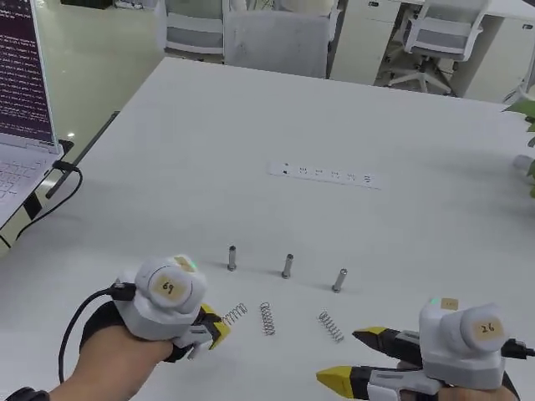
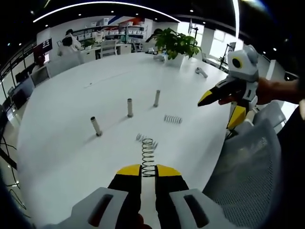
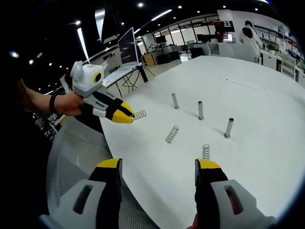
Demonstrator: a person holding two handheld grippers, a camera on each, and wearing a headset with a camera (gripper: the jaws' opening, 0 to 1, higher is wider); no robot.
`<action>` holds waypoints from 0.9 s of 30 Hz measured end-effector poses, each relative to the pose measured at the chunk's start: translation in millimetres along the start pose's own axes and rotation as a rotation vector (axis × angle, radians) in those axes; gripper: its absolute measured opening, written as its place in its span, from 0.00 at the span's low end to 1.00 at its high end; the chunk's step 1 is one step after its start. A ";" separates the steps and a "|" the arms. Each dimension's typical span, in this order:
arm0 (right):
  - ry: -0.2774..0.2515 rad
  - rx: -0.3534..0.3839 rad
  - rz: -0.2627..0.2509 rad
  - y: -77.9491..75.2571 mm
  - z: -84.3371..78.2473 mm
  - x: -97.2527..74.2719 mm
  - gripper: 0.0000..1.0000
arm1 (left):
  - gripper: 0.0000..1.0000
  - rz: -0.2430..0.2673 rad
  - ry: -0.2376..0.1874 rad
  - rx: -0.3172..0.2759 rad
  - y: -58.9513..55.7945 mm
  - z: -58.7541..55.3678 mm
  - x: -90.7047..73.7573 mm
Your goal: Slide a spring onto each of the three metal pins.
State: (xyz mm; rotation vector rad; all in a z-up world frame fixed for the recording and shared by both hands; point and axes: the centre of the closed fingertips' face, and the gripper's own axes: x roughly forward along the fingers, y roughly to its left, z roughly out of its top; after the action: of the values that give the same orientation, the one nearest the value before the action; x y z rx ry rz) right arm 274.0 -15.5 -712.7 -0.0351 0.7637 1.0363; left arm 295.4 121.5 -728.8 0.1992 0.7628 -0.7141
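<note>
Three short metal pins stand upright in a row on the white table: left, middle, right. None of them carries a spring. My left gripper is shut on the end of one spring, which sticks out ahead of its yellow tips low over the table. Two more springs lie flat in front of the pins, one in the middle and one to the right. My right gripper is open with nothing between its jaws, just near of the right spring.
A white power strip lies beyond the pins. An open laptop with a black cable sits at the table's left edge. Office chairs stand past the far edge, and a plant is at the right.
</note>
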 end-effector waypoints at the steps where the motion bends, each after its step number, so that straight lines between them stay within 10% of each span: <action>1: -0.001 0.000 0.003 0.5 1.0 0.9 0.60 | 0.02 -0.004 -0.005 0.003 -2.1 2.6 0.1; 27: -0.101 0.084 0.093 14.0 32.0 27.1 0.49 | 0.02 -0.095 -0.051 0.071 -54.3 27.5 5.9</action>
State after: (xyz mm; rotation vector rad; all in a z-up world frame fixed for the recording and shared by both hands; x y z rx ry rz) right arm 288.3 24.4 -700.2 0.1252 0.7215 1.0847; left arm 278.2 66.4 -708.6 0.2092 0.7025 -0.8341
